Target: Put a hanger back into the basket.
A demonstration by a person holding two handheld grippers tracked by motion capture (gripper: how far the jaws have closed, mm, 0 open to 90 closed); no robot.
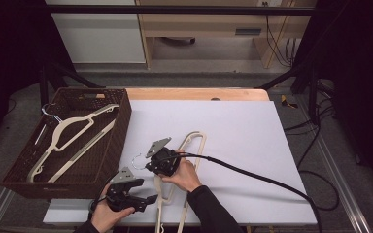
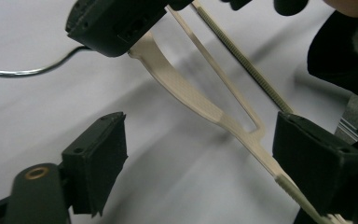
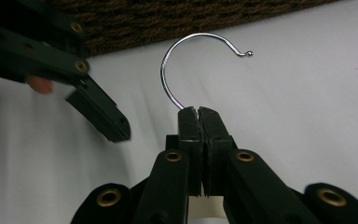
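Observation:
A cream plastic hanger (image 1: 194, 132) with a metal hook (image 1: 138, 161) lies on the white board (image 1: 233, 131). My right gripper (image 1: 150, 165) is shut on the hanger's neck, just below the hook (image 3: 186, 51), as the right gripper view (image 3: 198, 114) shows. My left gripper (image 1: 144, 191) is near the board's front edge, below and left of the right one. Its jaws stand open in the left gripper view (image 2: 207, 158). The hanger's arm (image 2: 191, 93) runs between them, close to the right-hand pad (image 2: 317, 163), with no visible squeeze on it.
A dark wicker basket (image 1: 121, 128) stands at the board's left edge with another cream hanger (image 1: 73, 124) inside. A black cable (image 1: 252, 174) trails from the right gripper across the board to the right. Wooden furniture stands beyond the table.

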